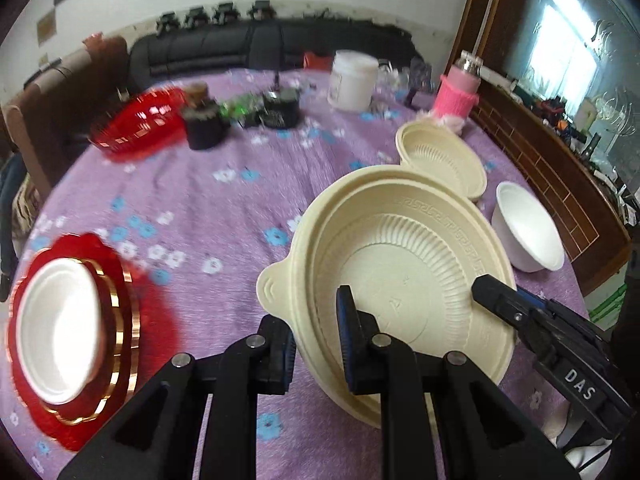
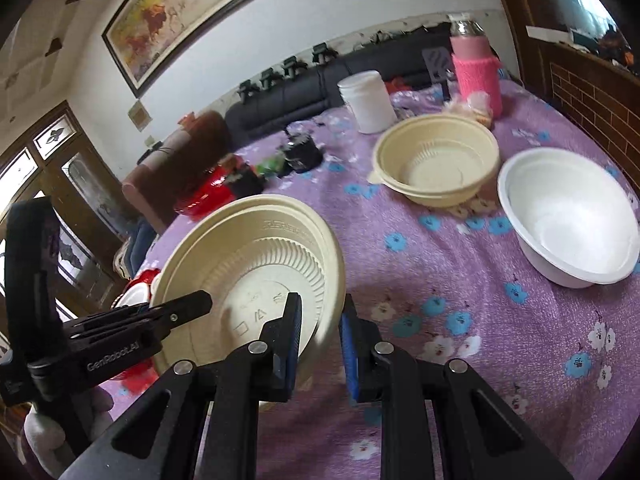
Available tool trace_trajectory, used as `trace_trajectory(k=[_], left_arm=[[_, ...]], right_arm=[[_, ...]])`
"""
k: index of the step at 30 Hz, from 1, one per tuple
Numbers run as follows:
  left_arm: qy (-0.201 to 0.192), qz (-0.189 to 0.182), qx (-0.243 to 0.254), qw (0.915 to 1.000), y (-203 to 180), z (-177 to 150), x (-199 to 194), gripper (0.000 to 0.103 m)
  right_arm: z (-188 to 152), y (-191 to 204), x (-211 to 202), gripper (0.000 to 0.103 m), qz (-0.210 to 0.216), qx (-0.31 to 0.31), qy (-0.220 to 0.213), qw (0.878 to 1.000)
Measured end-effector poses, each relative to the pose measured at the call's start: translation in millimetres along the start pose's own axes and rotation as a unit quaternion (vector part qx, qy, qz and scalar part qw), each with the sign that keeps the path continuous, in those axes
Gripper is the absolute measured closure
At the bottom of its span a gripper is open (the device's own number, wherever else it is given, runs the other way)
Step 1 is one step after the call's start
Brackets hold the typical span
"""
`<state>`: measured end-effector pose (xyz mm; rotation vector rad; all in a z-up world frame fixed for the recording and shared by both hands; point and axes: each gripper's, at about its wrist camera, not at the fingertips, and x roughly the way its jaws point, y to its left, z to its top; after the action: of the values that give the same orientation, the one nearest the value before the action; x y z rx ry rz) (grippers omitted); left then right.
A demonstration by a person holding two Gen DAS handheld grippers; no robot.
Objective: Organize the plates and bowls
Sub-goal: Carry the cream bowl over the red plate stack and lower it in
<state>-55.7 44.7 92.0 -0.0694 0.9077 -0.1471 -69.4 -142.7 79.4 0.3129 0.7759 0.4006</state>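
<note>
Purple flowered cloth (image 1: 192,208) covered the table, with a black sofa (image 1: 224,48) along the wall behind it. Over that cloth a large cream bowl (image 1: 404,276) was held tilted, both grippers closed on its rim from opposite sides. The left gripper (image 1: 316,344) had one blue-padded finger inside the bowl and one outside, just beside the bowl's small tab handle. The right gripper (image 2: 320,340) pinched the opposite rim the same way, one finger inside and one outside.

Beyond the large cream bowl, toward the sofa, a smaller cream bowl (image 2: 436,160) sat upright on the cloth. Near that bowl, to the right of the held one, stood a white bowl (image 2: 568,216), apart from both. Well to the left of the large cream bowl lay a red scalloped plate (image 1: 132,332) with gold edging, carrying a white dish (image 1: 60,332). Farther back on that side was a red basket (image 1: 136,120), blurred. A white jar (image 1: 354,80) and a bottle in a pink knitted sleeve (image 1: 460,92) stood behind the smaller cream bowl.
</note>
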Motion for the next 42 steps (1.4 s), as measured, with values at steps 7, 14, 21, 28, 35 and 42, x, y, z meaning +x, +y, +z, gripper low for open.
trace_trajectory(k=[7,14,21,28,35,42], left_arm=[[-0.029,0.004,-0.037,0.9989,41,-7,-33,0.085],[-0.053,0.041,-0.094,0.9934,111,-15,-63,0.085],[-0.055,0.091,-0.147,0.9833,184,-27,-78,0.085],[-0.037,0.115,-0.18,0.9762,230,-40,-70,0.085],[-0.015,0.119,-0.189,0.9746,241,-49,-52,0.085],[-0.012,0.131,-0.195,0.972,247,-52,-53,0.083]], right_arm=[[4,47,1,0.083,0.021,-0.034,0.003,0.999],[10,112,32,0.082,0.066,-0.065,0.026,0.995],[4,183,87,0.082,0.095,-0.107,0.07,0.987],[-7,219,121,0.082,0.096,-0.13,0.095,0.982],[-14,223,138,0.082,0.083,-0.138,0.112,0.981],[-19,228,146,0.081,0.08,-0.143,0.123,0.979]])
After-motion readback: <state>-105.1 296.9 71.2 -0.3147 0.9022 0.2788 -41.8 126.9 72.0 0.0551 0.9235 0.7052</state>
